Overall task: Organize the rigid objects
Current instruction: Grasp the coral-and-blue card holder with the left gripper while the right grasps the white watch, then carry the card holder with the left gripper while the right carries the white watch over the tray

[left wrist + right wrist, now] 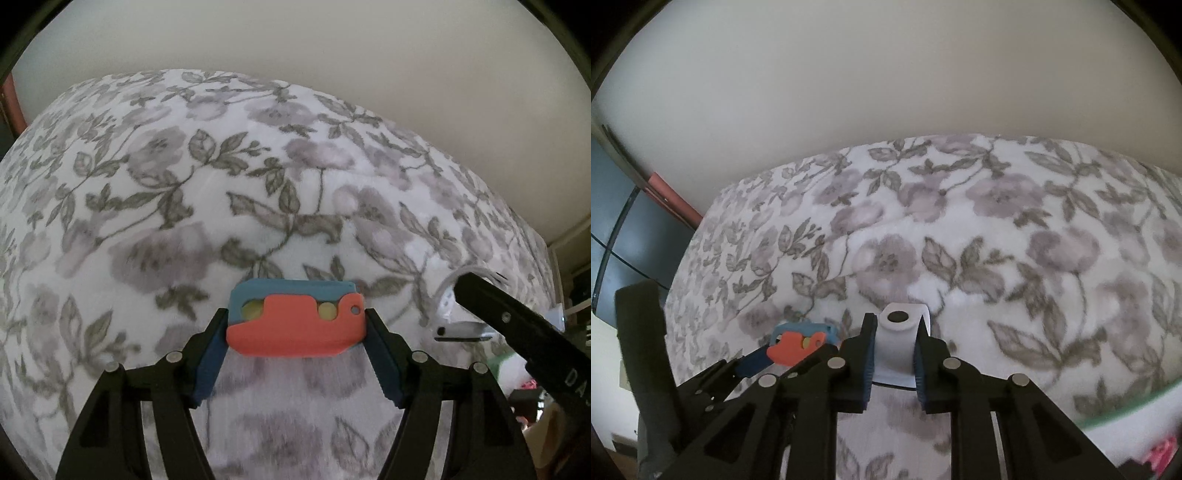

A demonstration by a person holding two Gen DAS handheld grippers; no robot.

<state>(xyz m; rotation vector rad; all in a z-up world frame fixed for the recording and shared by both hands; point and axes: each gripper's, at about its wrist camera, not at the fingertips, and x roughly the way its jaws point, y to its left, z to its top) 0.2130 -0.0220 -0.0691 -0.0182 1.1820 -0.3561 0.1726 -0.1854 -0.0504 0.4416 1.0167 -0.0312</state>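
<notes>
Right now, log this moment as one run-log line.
left gripper: shut on coral-and-blue plastic piece | right gripper: shut on white plastic piece | both held over floral blanket

light: soft, even, dim | shadows: faint | blur: slight | edges: strong fisheye bending, dark vignette corners

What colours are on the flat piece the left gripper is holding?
Coral-orange front over a light blue back on the flat piece, with yellowish dots; clearest in the left wrist view.
</notes>
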